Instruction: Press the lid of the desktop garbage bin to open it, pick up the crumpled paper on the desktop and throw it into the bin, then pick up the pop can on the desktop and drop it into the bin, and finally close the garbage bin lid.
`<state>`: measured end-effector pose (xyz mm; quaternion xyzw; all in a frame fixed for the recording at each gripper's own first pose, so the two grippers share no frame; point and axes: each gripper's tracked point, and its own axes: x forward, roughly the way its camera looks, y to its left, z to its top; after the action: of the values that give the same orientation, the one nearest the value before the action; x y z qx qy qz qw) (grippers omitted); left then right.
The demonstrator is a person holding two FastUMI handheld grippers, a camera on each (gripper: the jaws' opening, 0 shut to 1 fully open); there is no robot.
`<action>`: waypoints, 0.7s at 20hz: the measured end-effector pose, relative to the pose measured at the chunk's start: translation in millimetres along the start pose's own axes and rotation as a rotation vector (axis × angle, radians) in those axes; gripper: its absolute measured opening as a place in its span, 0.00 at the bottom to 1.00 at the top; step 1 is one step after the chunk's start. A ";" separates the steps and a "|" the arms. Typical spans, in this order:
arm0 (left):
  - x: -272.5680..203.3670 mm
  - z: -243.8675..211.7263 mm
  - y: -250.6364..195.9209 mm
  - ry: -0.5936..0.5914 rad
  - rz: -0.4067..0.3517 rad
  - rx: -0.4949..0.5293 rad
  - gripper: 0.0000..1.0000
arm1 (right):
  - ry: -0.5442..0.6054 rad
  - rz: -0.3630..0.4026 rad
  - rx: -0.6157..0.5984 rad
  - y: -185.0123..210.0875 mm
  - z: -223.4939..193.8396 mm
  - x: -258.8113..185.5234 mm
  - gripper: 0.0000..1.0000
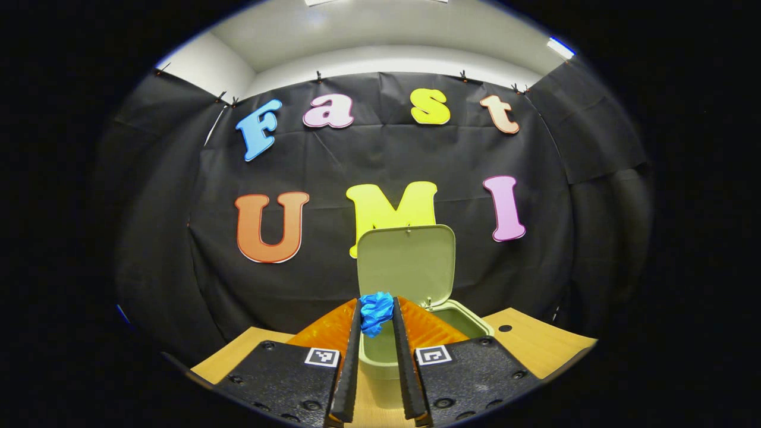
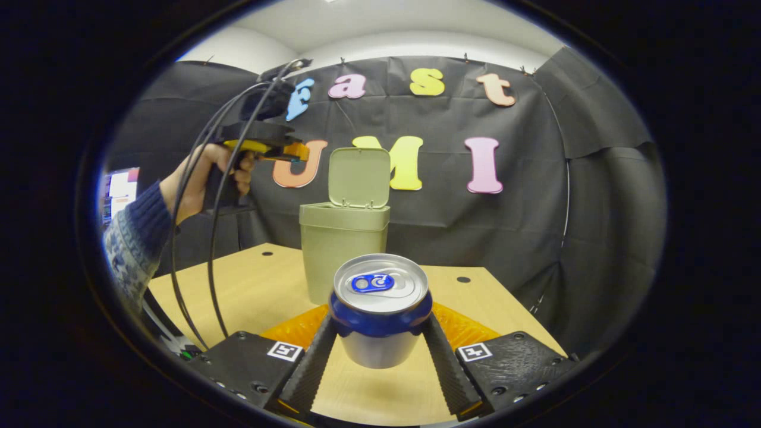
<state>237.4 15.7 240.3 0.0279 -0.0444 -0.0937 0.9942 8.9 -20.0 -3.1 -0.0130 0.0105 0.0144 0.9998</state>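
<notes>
two loads: paper (image 1: 376, 311), can (image 2: 380, 309)

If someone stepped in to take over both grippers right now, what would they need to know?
Left gripper: shut on the crumpled blue paper, held above the open garbage bin.
Right gripper: fingers on either side of the pop can, upright over the wooden desktop; whether it is lifted is unclear.
Done: lid is up.
Left: drop the paper in, then the can, then close the lid.
</notes>
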 end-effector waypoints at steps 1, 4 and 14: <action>7.5 0.7 -8.7 0.012 -0.010 0.005 0.33 | -0.001 0.003 0.003 0.1 -0.1 0.3 0.79; 32.7 -1.6 -27.7 0.066 -0.024 -0.004 0.32 | -0.002 -0.005 0.025 -5.2 1.8 1.6 0.80; 80.8 -35.3 -44.3 0.177 -0.035 -0.115 0.34 | 0.004 -0.045 0.032 -14.5 0.5 2.8 0.79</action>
<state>311.6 -41.3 209.1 -0.0203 0.0495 -0.1105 0.9924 12.2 -34.4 -2.3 0.0030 0.0122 -0.0083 0.9999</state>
